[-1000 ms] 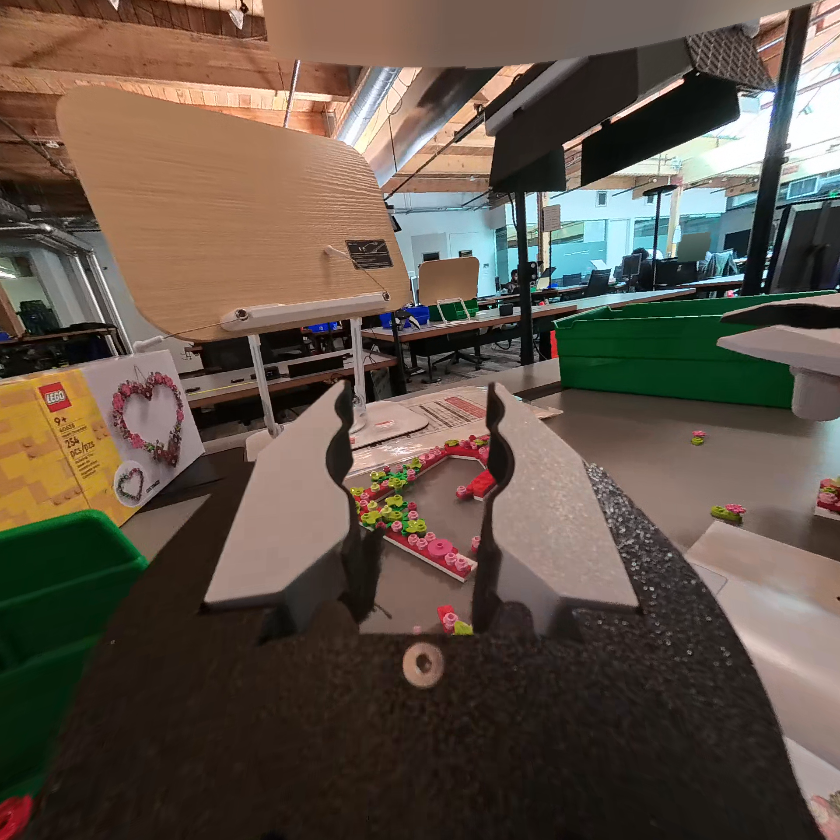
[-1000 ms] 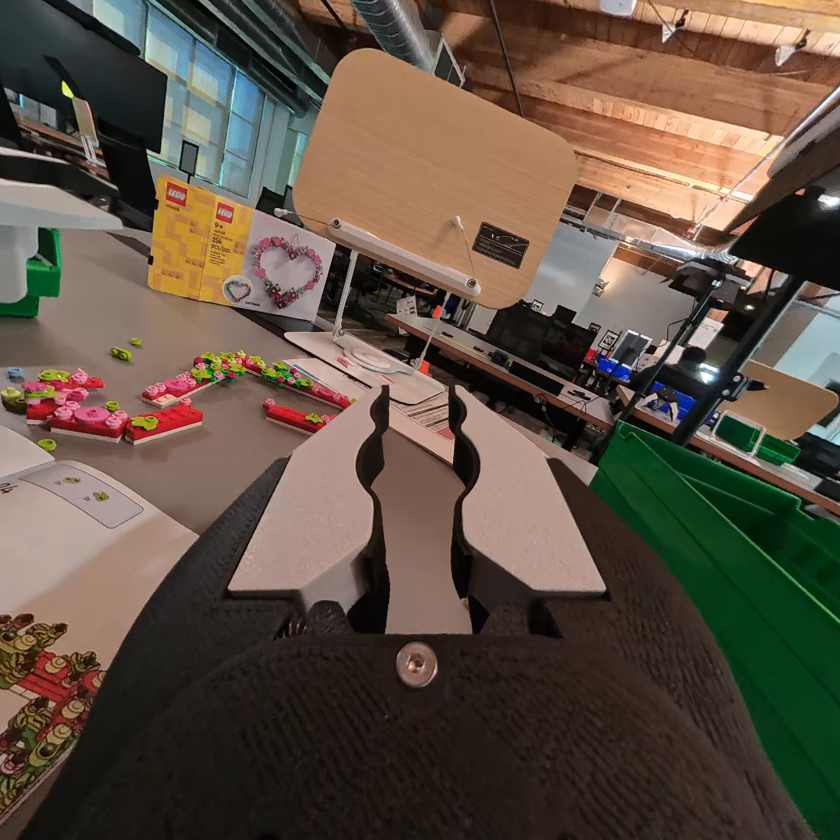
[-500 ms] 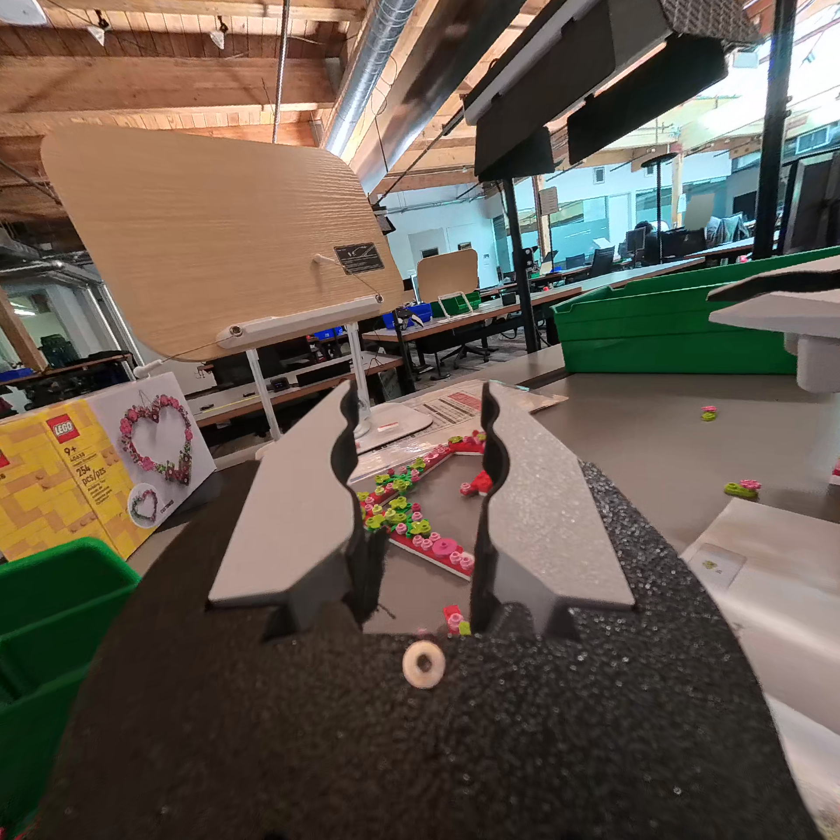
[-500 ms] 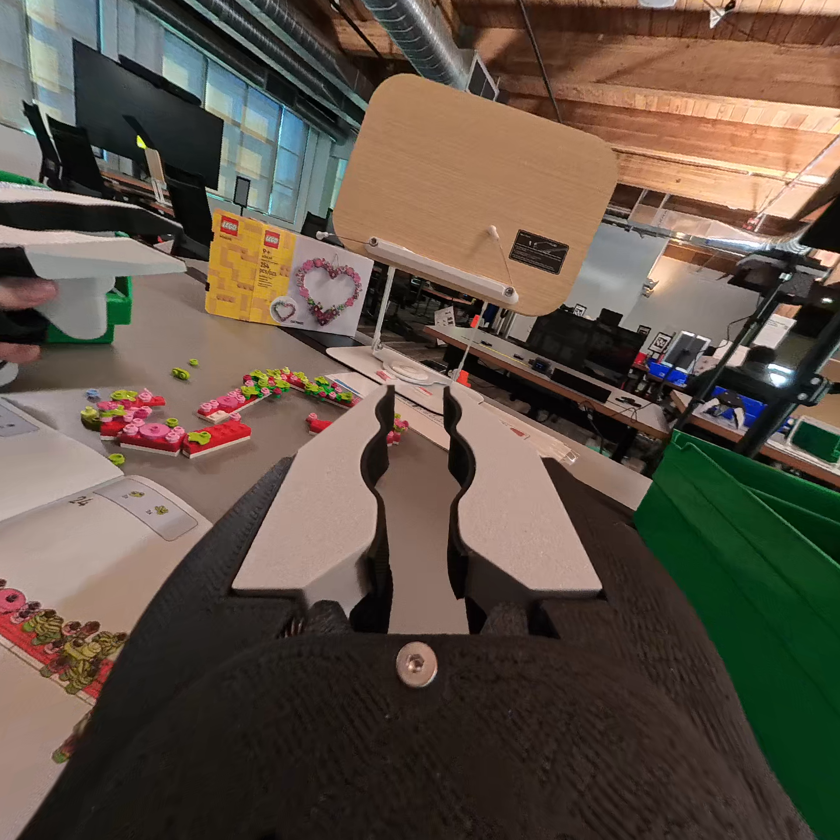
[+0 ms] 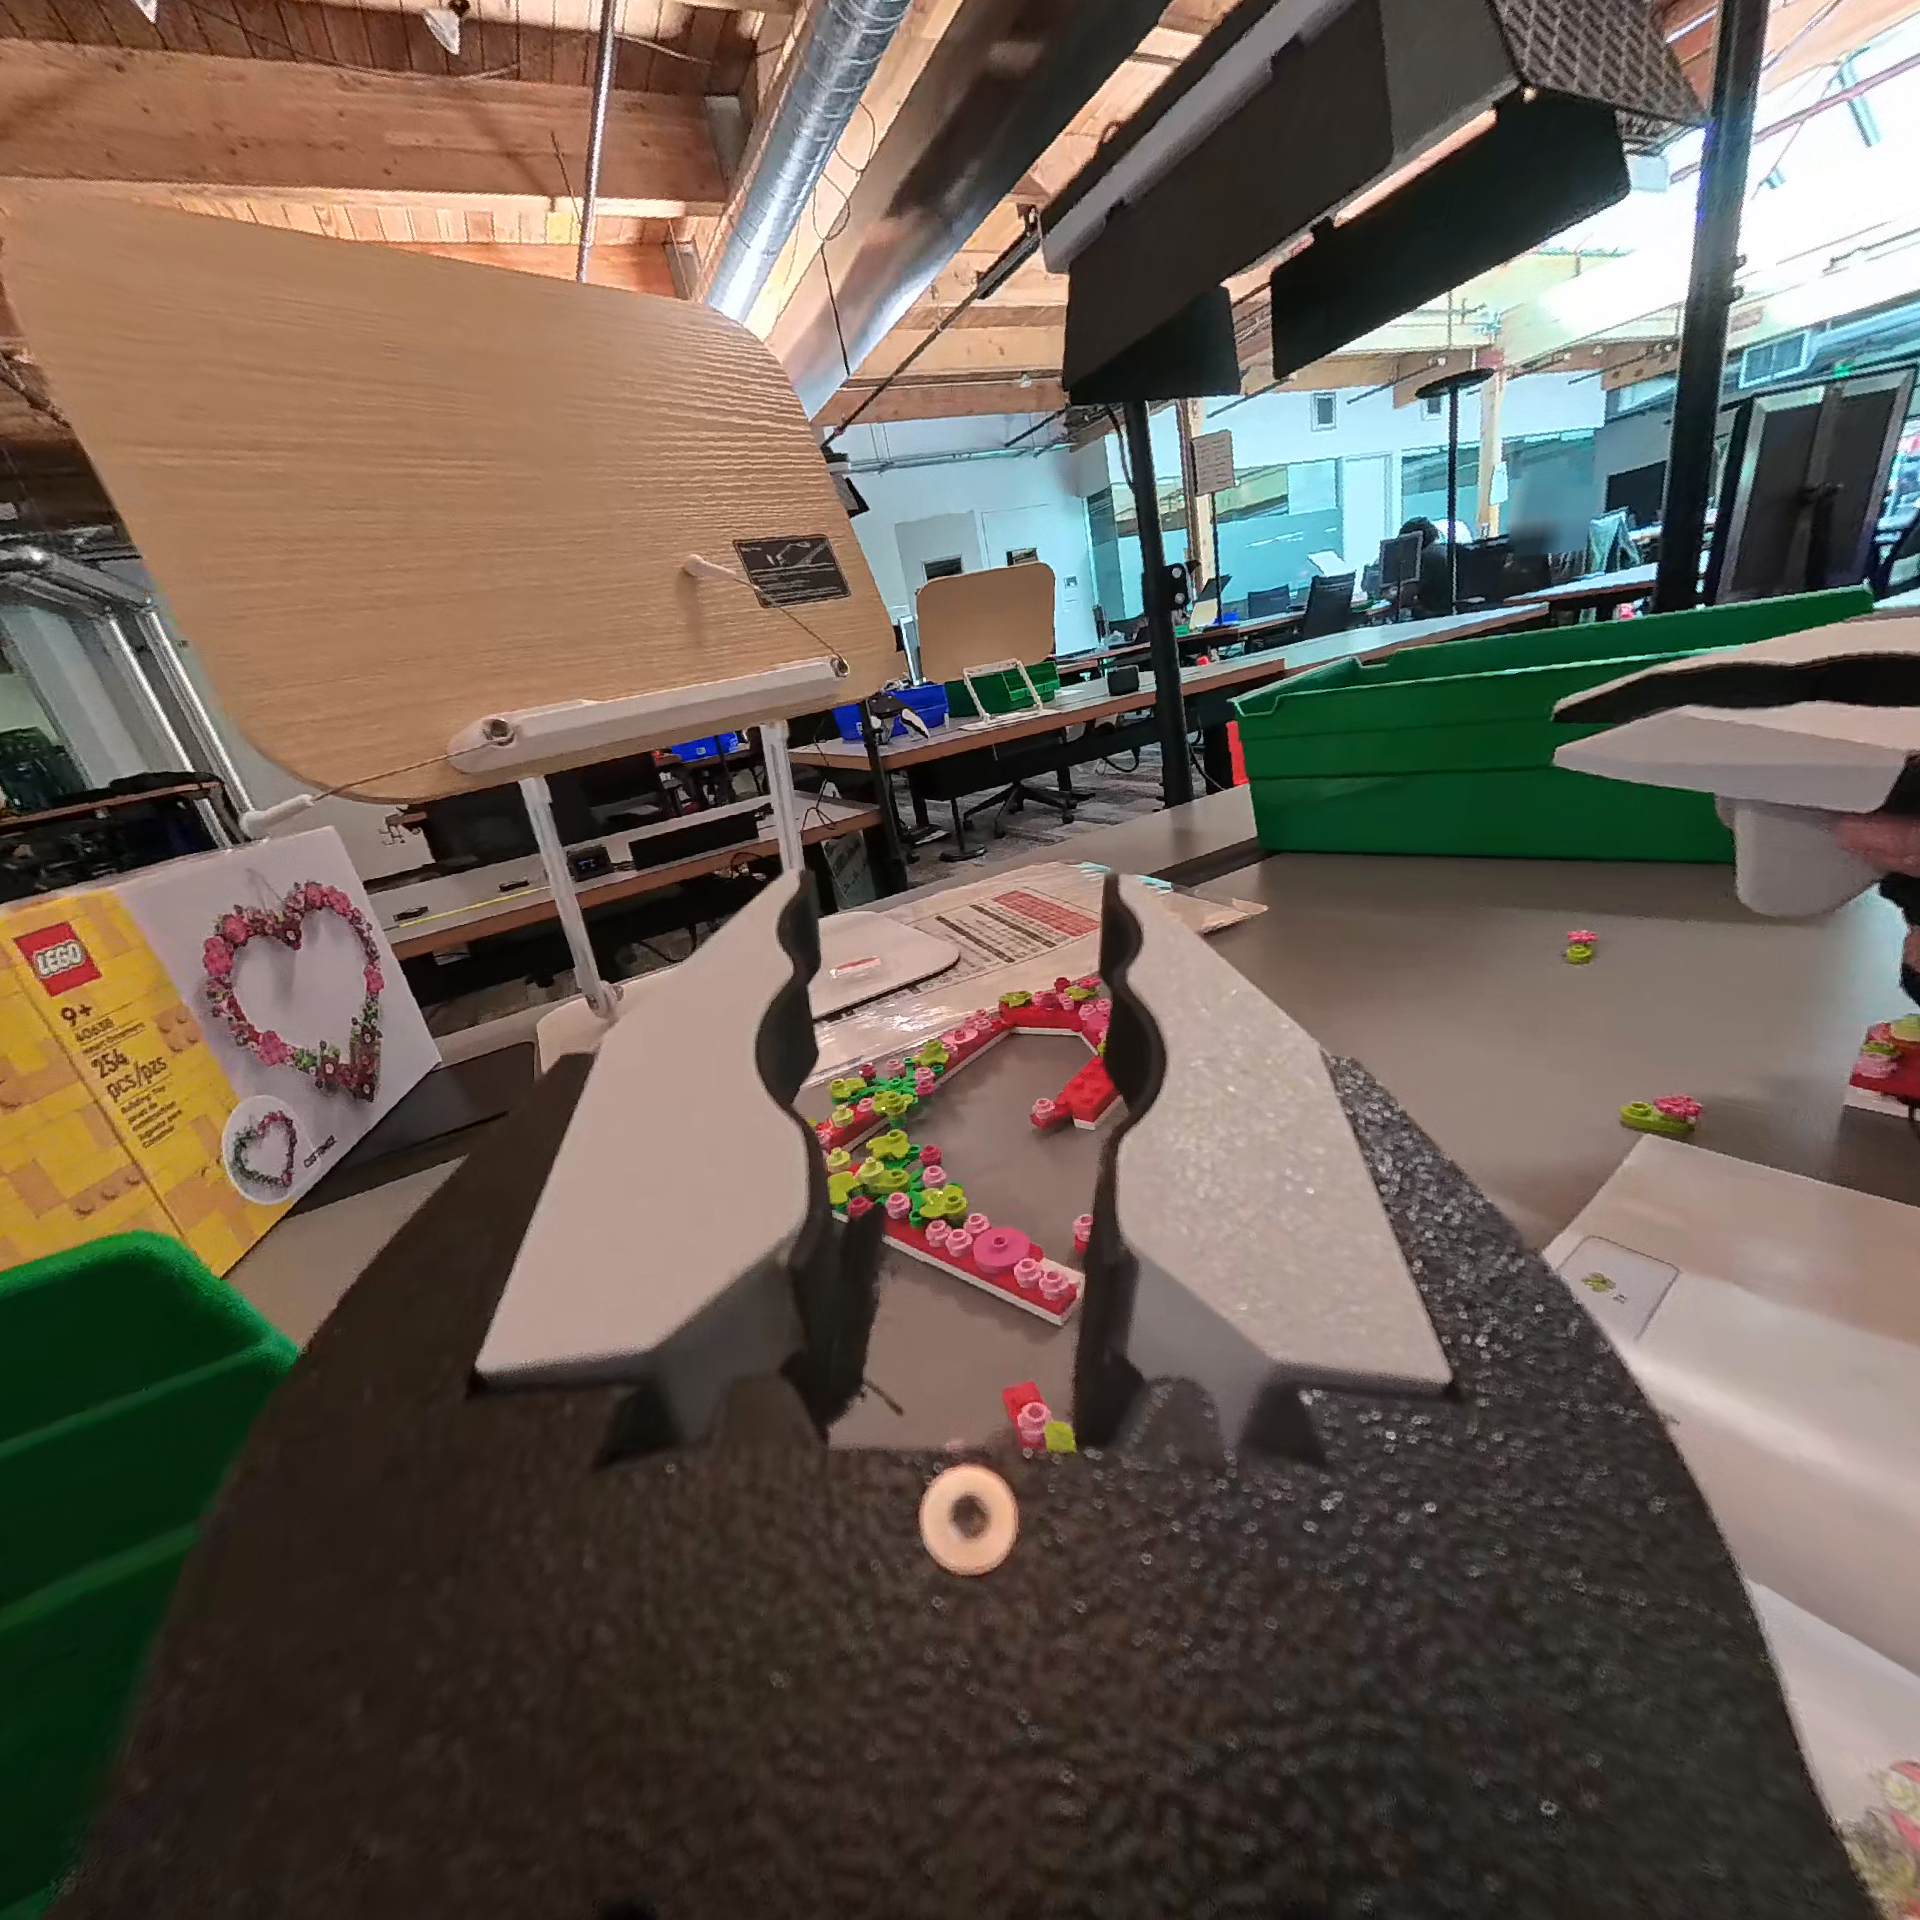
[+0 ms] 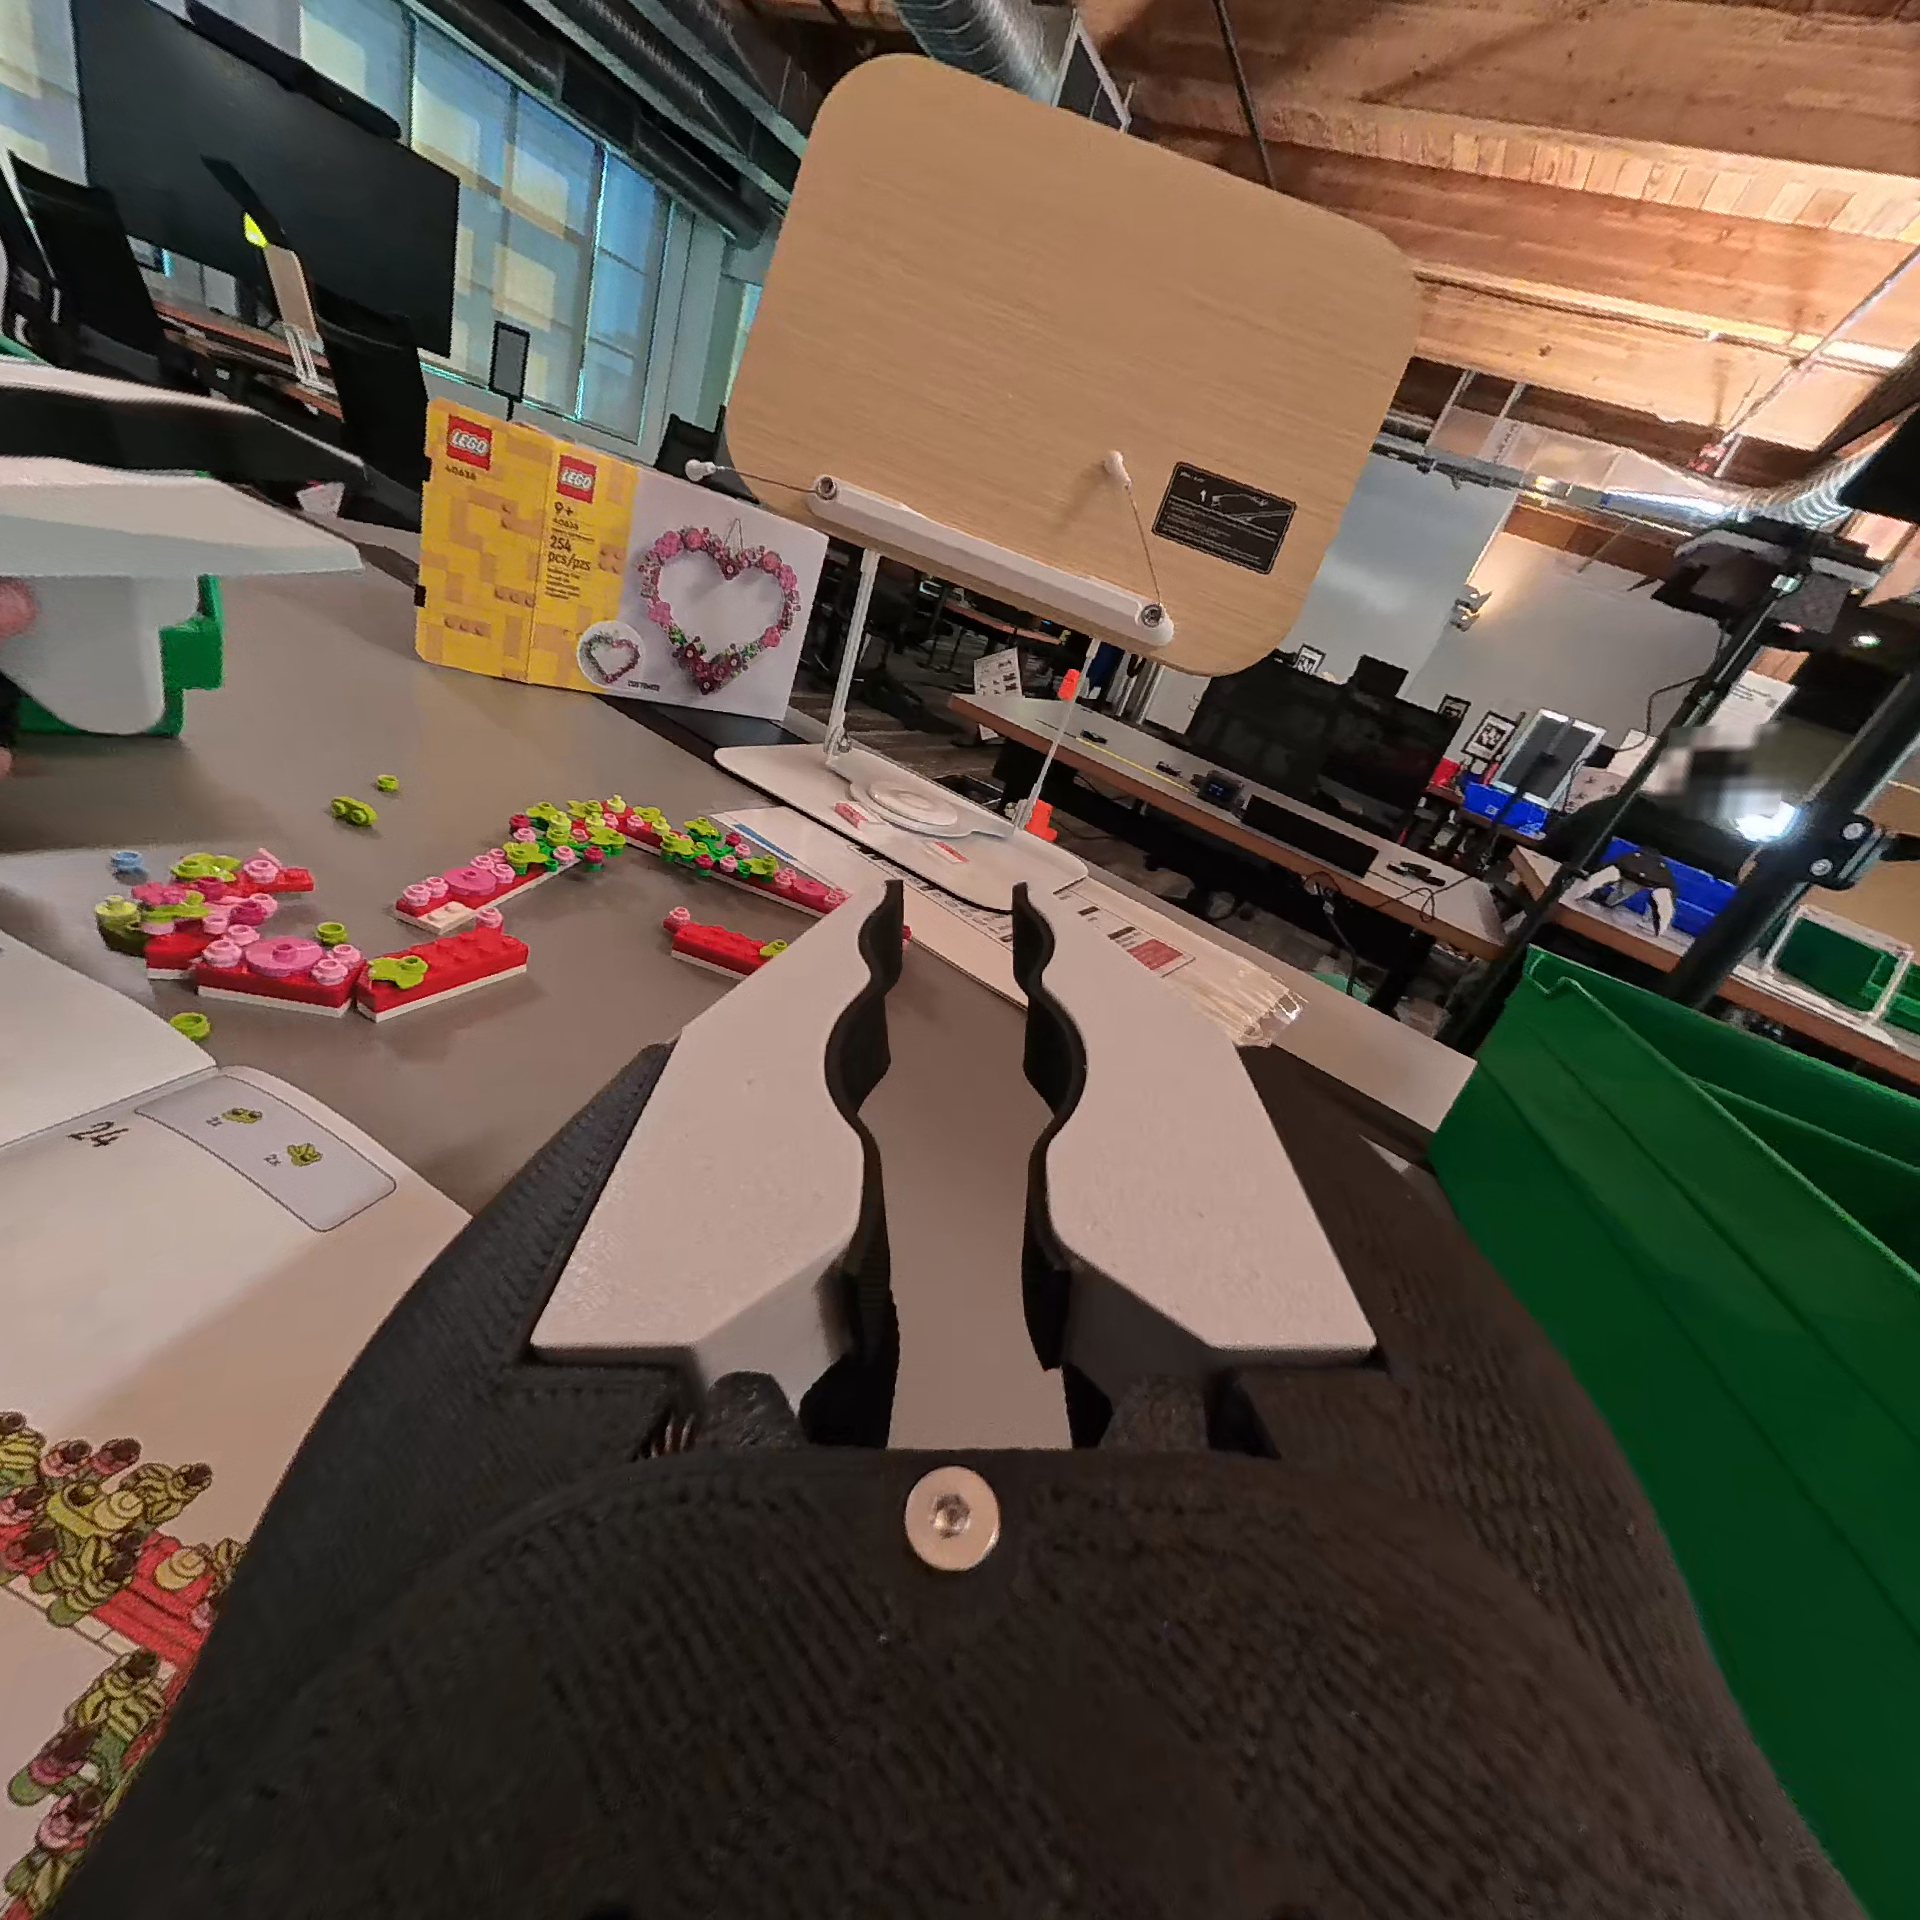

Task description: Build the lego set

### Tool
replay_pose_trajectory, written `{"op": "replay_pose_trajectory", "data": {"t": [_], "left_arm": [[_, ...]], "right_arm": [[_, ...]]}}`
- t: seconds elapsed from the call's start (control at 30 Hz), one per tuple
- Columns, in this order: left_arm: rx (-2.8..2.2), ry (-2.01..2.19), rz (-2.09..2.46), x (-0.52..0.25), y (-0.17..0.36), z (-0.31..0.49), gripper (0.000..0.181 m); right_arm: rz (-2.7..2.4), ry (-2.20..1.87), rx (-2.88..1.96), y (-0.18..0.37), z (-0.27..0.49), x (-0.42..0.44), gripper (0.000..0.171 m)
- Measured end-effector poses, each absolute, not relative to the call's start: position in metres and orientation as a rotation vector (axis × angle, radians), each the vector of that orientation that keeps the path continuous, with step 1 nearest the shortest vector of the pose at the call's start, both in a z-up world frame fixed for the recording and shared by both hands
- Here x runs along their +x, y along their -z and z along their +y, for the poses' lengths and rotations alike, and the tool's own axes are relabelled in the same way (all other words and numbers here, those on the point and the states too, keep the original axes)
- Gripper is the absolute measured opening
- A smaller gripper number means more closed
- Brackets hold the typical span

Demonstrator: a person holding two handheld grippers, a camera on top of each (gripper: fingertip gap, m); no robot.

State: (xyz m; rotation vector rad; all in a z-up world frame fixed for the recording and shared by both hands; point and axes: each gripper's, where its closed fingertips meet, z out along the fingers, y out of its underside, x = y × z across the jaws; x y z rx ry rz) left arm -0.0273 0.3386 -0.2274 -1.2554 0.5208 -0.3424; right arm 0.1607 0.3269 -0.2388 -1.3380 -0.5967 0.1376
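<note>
Both tools parted, empty, above the desk (image 6: 582, 1081).

Left tool (image 5: 954, 914) over the angled red-pink-green lego strip (image 5: 935, 1184); right tool (image 6: 951, 904) over bare desk, a short red piece (image 6: 722, 945) just left of its tips. More flowered red pieces (image 6: 291, 961) sit near the open booklet (image 6: 156, 1226). Green bin (image 6: 1704, 1299) hems the right edge, book stand (image 6: 1039, 364) and lego box (image 6: 613, 577) the far edge.

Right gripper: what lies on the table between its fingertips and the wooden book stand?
In the right wrist view, a printed paper sheet lies between the right gripper and the book stand's white base; no bricks are there.
</note>
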Motion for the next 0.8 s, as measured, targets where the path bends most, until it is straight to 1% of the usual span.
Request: {"op": "replay_pose_trajectory", "data": {"t": [0.3,0.37,0.6,0.7,0.8], "left_arm": [[-1.257,0.363,0.454,-0.037,0.224,0.342,0.054],[-1.263,0.358,0.448,-0.039,0.224,0.344,0.053],[-1.333,0.373,0.446,-0.039,0.232,0.347,0.050],[-1.325,0.369,0.432,-0.042,0.230,0.347,0.049],[-1.309,0.358,0.430,-0.044,0.228,0.347,0.048]], "right_arm": [[-0.655,-0.100,-1.359,0.245,0.328,0.153,0.020],[-0.693,-0.103,-1.348,0.245,0.326,0.144,0.017],[-1.401,-0.655,-1.514,0.282,0.314,0.024,0.013],[-1.651,-0.830,-1.585,0.298,0.314,0.002,0.013],[-1.816,-0.881,-1.621,0.316,0.319,-0.010,0.012]]}}
